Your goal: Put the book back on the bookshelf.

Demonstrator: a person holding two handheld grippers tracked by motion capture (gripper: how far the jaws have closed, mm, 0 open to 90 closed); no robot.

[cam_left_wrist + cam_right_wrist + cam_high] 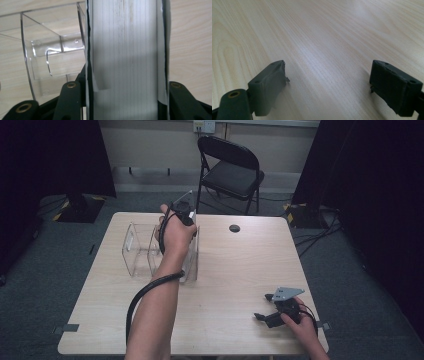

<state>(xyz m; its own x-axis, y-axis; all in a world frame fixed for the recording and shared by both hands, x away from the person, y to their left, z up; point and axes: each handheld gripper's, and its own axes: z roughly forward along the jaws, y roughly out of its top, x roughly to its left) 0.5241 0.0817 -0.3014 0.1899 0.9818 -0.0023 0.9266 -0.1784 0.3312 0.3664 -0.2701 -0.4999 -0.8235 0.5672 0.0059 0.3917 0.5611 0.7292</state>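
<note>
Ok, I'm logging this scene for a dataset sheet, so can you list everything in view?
Table: one, light wood, centre of the high view.
Clear acrylic organizer: one, transparent, with compartments, left-centre of the table.
White book: one, white page edges, gripped over the organizer's right side.
Round cap: one, dark, set in the table near its far edge.
Folding chair: one, black, beyond the table.
Left hand-held gripper: one, black, shut on the white book.
Right hand-held gripper: one, black, open, low at the table's near right.
</note>
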